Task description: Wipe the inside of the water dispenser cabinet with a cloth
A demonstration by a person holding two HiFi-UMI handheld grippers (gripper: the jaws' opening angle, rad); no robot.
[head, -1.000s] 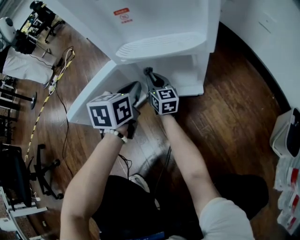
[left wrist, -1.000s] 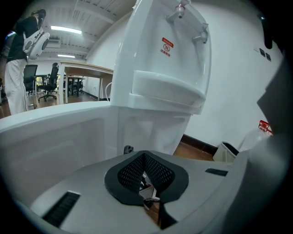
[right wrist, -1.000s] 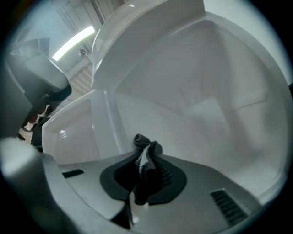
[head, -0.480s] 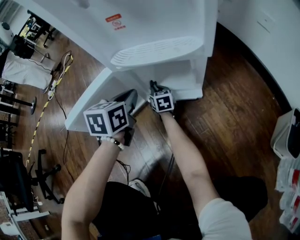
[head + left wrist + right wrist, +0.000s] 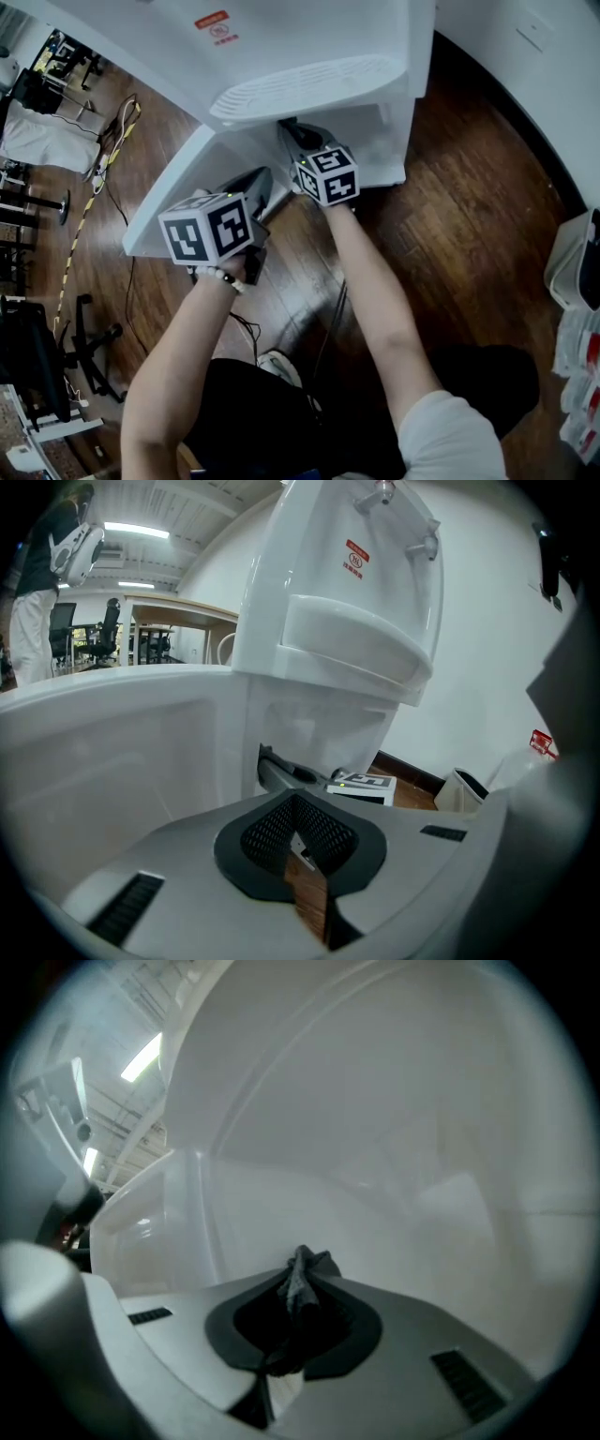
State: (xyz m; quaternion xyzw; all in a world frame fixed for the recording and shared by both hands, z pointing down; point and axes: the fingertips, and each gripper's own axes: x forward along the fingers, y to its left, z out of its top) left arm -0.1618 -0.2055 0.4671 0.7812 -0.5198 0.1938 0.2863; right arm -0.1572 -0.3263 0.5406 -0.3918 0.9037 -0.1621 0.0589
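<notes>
The white water dispenser (image 5: 309,37) stands on a wooden floor with its lower cabinet (image 5: 380,141) open. The cabinet door (image 5: 173,202) swings out to the left. My right gripper (image 5: 290,131) reaches into the cabinet under the drip tray and is shut on a dark cloth (image 5: 302,1283), bunched between its jaws (image 5: 298,1290) close to the white inner wall (image 5: 394,1176). Outside the cabinet, in front of the open door, my left gripper (image 5: 262,185) hangs with its jaws (image 5: 305,847) shut and nothing in them. The left gripper view also shows the right gripper's marker cube (image 5: 362,783) at the cabinet opening.
Cables (image 5: 117,141) and a chair base (image 5: 89,342) lie on the floor at left. White containers (image 5: 577,272) stand at the right edge. A curved white wall (image 5: 525,66) runs behind the dispenser. Desks and chairs (image 5: 141,635) stand far off.
My right gripper has pushed up and further into the cabinet with the cloth. The left gripper has stayed in front of the open door.
</notes>
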